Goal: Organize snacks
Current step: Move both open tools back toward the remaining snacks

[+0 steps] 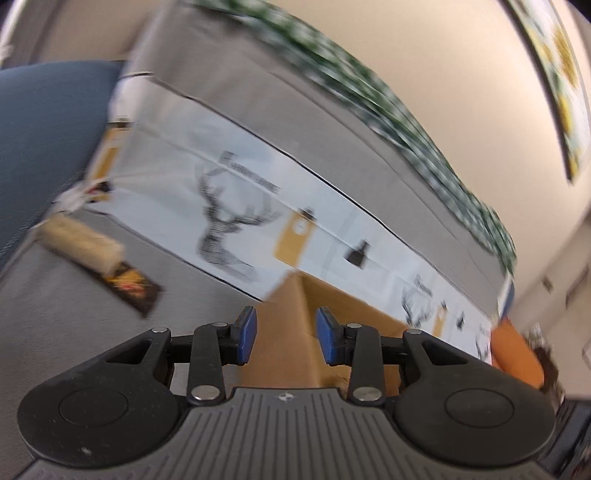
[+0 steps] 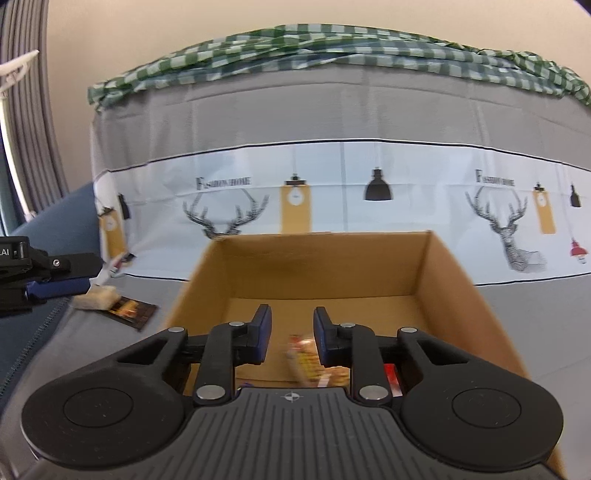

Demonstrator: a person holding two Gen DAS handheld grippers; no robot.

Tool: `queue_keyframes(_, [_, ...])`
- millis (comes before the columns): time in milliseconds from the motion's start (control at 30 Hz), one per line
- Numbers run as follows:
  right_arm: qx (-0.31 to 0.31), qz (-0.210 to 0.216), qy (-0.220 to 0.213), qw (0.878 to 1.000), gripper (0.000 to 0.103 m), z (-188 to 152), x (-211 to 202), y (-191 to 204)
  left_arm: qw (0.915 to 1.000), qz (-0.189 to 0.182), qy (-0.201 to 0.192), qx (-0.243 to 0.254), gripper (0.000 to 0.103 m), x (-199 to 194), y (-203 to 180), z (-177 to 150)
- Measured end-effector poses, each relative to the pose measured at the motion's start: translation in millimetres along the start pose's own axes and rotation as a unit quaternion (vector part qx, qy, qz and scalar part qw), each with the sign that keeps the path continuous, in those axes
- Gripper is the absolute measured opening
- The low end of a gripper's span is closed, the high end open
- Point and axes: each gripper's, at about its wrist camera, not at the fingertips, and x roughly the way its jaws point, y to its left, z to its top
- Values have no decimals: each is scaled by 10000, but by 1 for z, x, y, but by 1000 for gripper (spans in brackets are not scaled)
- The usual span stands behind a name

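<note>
- Snack packet (image 2: 114, 303): long flat pack, pale at one end, dark with orange print at the other. It lies flat on the grey cover, to the left of the box. In the right wrist view its long axis runs left to right, pale end leftward; in the left wrist view it runs on a slant, pale end upper left, dark end lower right.
- Cardboard box (image 2: 454, 273): open top, brown, standing on the grey cover directly ahead of the right claw. Blurred red and yellow packets (image 2: 306, 354) lie in its near part; which way they point cannot be told.
- Right claw (image 2: 291, 338): jaws narrow, nothing pressed between the blue pads, poised over the box's near edge.
- Left claw (image 1: 284, 338): jaws narrow, nothing between them, aimed at the box's left corner (image 1: 295, 302). In the right wrist view it shows at the left edge, just beside the packet's pale end.
- Surface: grey cloth cover (image 2: 74, 362) over a blue cushion (image 2: 55, 221).
- Backdrop: grey and white cloth (image 2: 332, 206) printed with deer heads and lamps; green checked cloth (image 2: 295, 44) along its top.
- Room: cream wall (image 2: 147, 22), grey curtain (image 2: 26, 110) at left.
</note>
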Motion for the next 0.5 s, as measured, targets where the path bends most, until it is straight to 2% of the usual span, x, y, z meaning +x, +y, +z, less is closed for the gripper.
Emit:
queue_keyframes(133, [-160, 146, 25, 9998, 26, -4, 5, 24, 9972, 195, -121, -713, 39, -13, 38, 16])
queue_keyframes(333, [-552, 392, -43, 9977, 26, 3, 11, 52, 9831, 544, -167, -1739, 39, -8, 93, 29])
queue_keyframes(433, [-852, 837, 290, 9924, 26, 24, 17, 67, 9744, 697, -200, -2130, 39, 2, 116, 31])
queue_keyframes(500, [-1352, 1097, 549, 9832, 26, 42, 25, 87, 9669, 752, -239, -2428, 39, 8, 129, 29])
